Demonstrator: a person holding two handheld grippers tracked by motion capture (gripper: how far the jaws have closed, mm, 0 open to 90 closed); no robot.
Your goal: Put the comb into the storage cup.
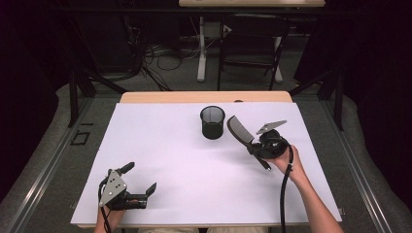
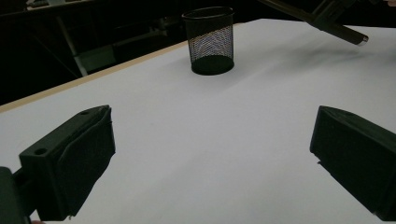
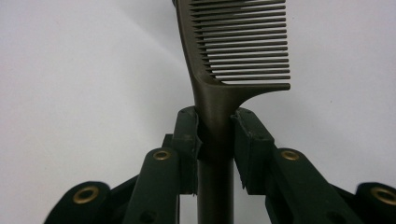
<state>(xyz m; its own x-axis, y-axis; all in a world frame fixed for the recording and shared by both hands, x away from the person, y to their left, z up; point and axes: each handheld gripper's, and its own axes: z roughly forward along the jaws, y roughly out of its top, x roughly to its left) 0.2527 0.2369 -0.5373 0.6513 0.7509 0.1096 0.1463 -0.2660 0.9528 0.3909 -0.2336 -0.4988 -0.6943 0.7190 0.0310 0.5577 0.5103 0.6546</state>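
While right hand-held gripper (image 3: 215, 135) clamps comb (image 3: 243, 46), tip cropped.

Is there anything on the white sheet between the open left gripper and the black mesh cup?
No. In the left gripper view, bare white sheet runs from the left gripper to the black mesh cup.

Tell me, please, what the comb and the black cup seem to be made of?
The comb: probably moulded plastic, dark brown, with a smooth, slightly shiny handle and fine, even teeth. The black cup: likely metal wire mesh, matte black; light passes through its fine grid wall, and its rim and base look solid.
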